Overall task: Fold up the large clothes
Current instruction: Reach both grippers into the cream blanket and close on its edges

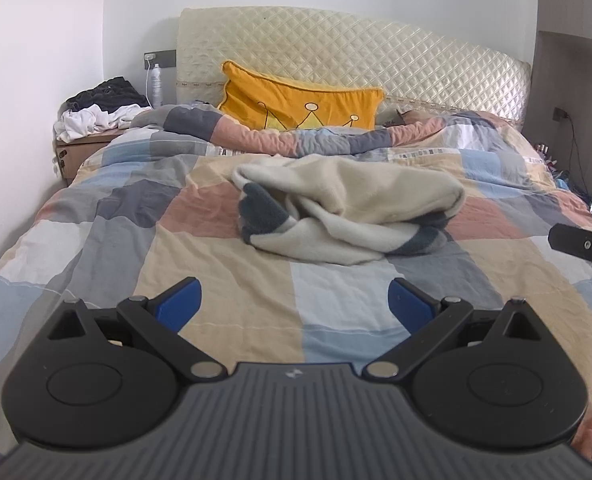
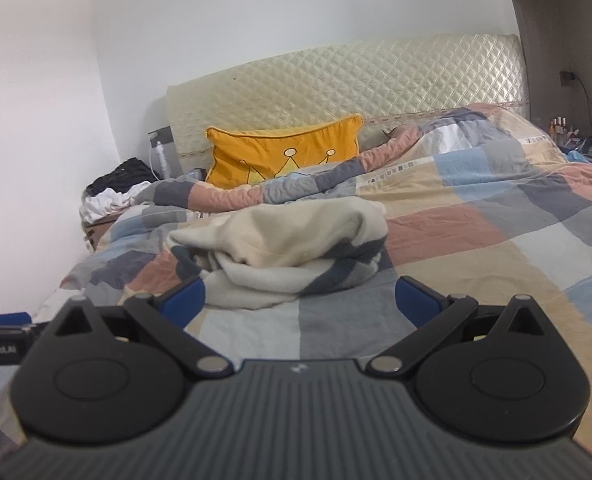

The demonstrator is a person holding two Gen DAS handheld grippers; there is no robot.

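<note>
A crumpled cream fleece garment (image 1: 346,210) with dark blue-grey patches lies heaped on a patchwork quilt (image 1: 232,272) at the centre of the frame in the left wrist view, well ahead of the left gripper (image 1: 295,304), whose blue-padded fingers (image 1: 180,304) are spread wide and empty at the bottom of the frame. The heap sits apart from the fingertips, a little right of the midline between them, with bare quilt in between.

In the right wrist view the garment (image 2: 284,252) lies at mid-frame, nearer to the right gripper (image 2: 300,300); its near edge falls just above and between the spread blue fingers (image 2: 416,300), towards the left one, though contact cannot be made out. This gripper too is released and grips nothing.

The heap's long axis runs across the frame, left to right, roughly parallel to the headboard (image 1: 348,56). Its cream upper layer folds over a paler lower layer; which end is collar or hem cannot be told.

Behind it, a yellow cushion (image 1: 300,100) with a crown design leans against the quilted headboard in the upper middle. A pile of dark and white clothes (image 1: 100,108) sits on a bedside cabinet (image 1: 76,152) at mid-left. The tip of the other gripper juts in at the right edge of the left view.
</note>
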